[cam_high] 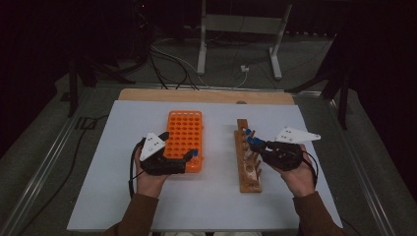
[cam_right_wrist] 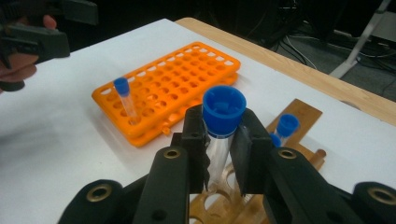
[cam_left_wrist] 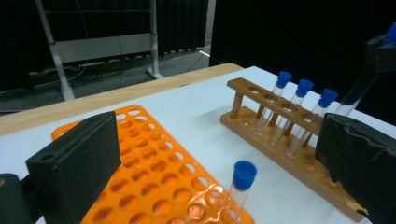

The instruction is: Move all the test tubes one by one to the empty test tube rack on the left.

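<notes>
The right gripper (cam_right_wrist: 219,154) clamps its fingers (cam_right_wrist: 196,140) just below the blue cap of a test tube (cam_right_wrist: 215,154) above the wooden rack (cam_high: 248,169), which could snag its bottom, while the left gripper (cam_high: 169,160) gapes empty beside the orange rack (cam_high: 183,135).

I've got a dim room with black surroundings; overhead light falls mostly on the white table (cam_high: 211,196), which reads evenly lit with soft, faint shadows. In the left gripper view, the near black jaws are blurred. The orange rack (cam_left_wrist: 154,182) carries a slight sheen. All pictures look soft and grainy.
</notes>
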The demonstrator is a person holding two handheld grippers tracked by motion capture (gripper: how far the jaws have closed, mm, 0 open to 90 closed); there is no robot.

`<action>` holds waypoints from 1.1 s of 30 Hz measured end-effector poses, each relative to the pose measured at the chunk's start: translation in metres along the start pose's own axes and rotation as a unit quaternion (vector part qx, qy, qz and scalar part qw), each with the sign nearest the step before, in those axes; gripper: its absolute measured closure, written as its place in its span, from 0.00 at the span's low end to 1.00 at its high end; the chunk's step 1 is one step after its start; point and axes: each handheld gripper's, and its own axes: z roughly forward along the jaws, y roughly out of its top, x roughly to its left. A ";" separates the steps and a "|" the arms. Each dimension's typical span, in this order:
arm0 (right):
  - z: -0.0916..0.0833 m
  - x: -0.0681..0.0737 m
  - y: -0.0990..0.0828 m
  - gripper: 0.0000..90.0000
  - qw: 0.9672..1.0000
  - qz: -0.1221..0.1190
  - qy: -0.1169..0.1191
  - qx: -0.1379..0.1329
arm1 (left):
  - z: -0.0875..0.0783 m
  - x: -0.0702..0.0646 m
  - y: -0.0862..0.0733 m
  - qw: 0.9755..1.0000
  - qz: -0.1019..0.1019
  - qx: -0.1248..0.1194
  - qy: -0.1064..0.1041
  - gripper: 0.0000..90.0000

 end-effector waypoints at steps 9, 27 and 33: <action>0.016 0.009 0.008 0.85 1.000 0.002 0.026 0.002 | 0.014 -0.013 0.007 1.000 0.007 0.005 -0.013 0.03; 0.043 0.038 0.025 0.85 0.998 -0.008 0.059 0.008 | 0.034 -0.046 0.005 0.996 0.039 0.028 -0.079 0.24; 0.051 0.047 0.028 0.85 0.997 -0.014 0.071 0.013 | 0.041 -0.055 0.003 0.994 0.050 0.035 -0.095 0.42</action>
